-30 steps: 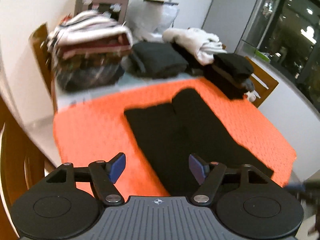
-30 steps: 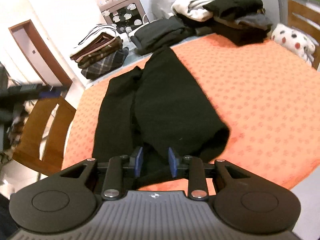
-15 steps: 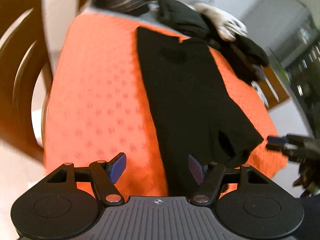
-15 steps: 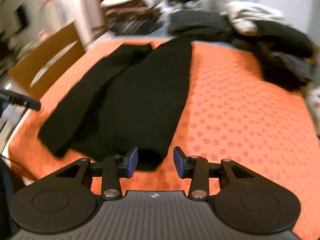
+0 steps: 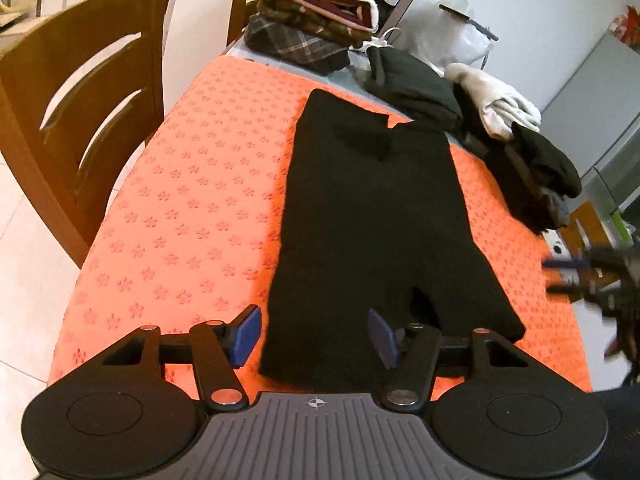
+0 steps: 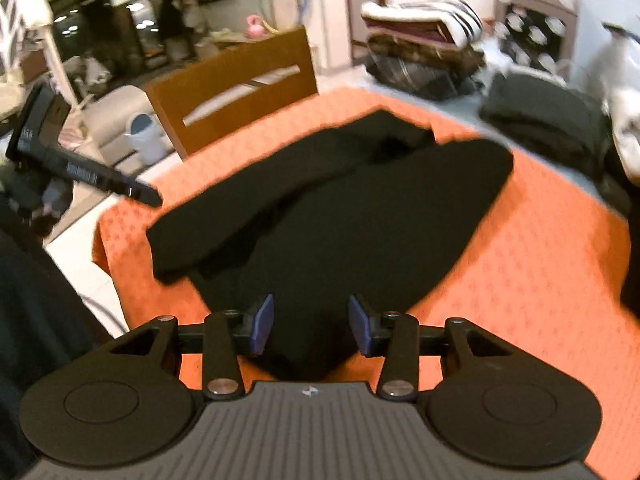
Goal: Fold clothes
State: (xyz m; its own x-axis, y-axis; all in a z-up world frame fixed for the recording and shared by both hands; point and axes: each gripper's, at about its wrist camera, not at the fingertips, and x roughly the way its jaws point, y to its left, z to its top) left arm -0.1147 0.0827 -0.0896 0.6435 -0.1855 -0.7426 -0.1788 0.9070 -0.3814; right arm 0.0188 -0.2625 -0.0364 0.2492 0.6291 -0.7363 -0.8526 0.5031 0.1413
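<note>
Showing white garment [image 5: 496, 106] leftward only.

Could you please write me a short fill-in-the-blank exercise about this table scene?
1. The black garment lies on an ____ cloth.
2. The jaws of the left gripper are ____.
3. On top of the far stack of folded clothes lies a ____ piece.

Answers: orange; open; striped

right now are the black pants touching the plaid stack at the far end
Apart. The left wrist view shows bare orange cloth and table between the black pants and the plaid stack.
</note>
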